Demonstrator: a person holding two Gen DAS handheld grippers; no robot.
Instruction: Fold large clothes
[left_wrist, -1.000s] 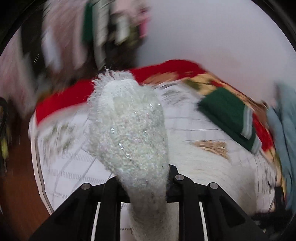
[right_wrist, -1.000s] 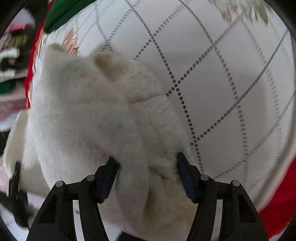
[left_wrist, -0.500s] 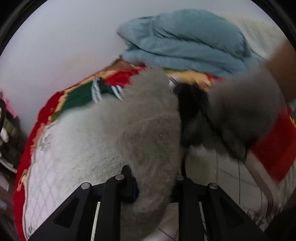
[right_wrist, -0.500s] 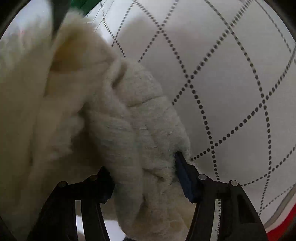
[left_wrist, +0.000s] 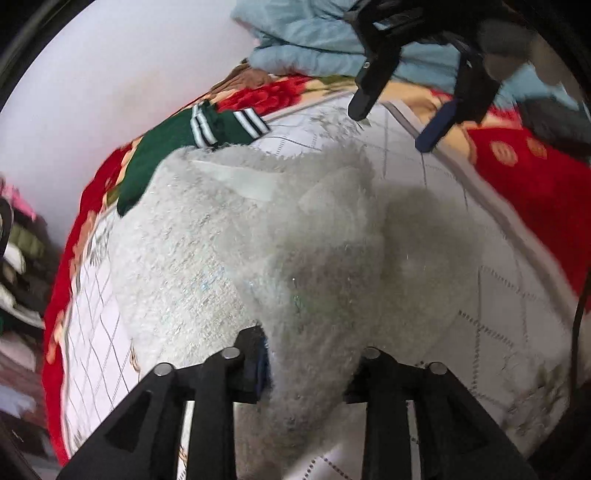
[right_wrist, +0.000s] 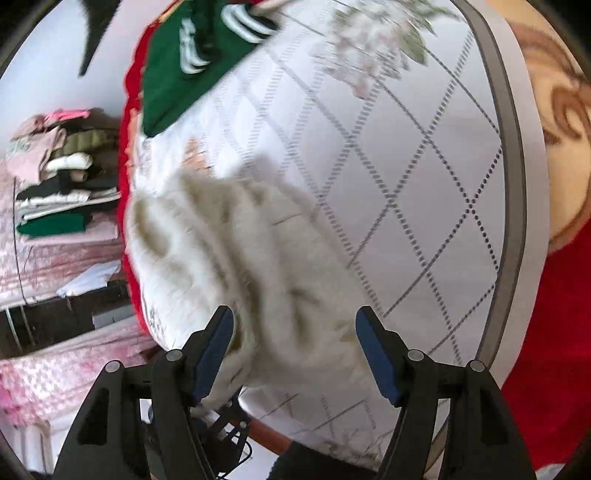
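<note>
A fluffy white sweater (left_wrist: 229, 236) lies spread on the white quilted bedcover (left_wrist: 480, 258). My left gripper (left_wrist: 310, 354) is shut on a bunched fold of it at the near edge. My right gripper (right_wrist: 295, 343) is open, its blue pads either side of the sweater (right_wrist: 236, 258) without gripping it. In the left wrist view the right gripper (left_wrist: 395, 110) hangs open above the far end of the sweater.
A folded green garment with white stripes (left_wrist: 192, 136) lies at the bedcover's far edge, also in the right wrist view (right_wrist: 184, 55). A red blanket (left_wrist: 535, 184) lies underneath. A light blue garment (left_wrist: 325, 44) lies beyond. A stack of folded clothes (right_wrist: 59, 173) stands off the bed.
My right gripper has opened, let go of the sweater and lifted away. The sweater now lies flatter on the bedcover. My left gripper keeps its hold.
</note>
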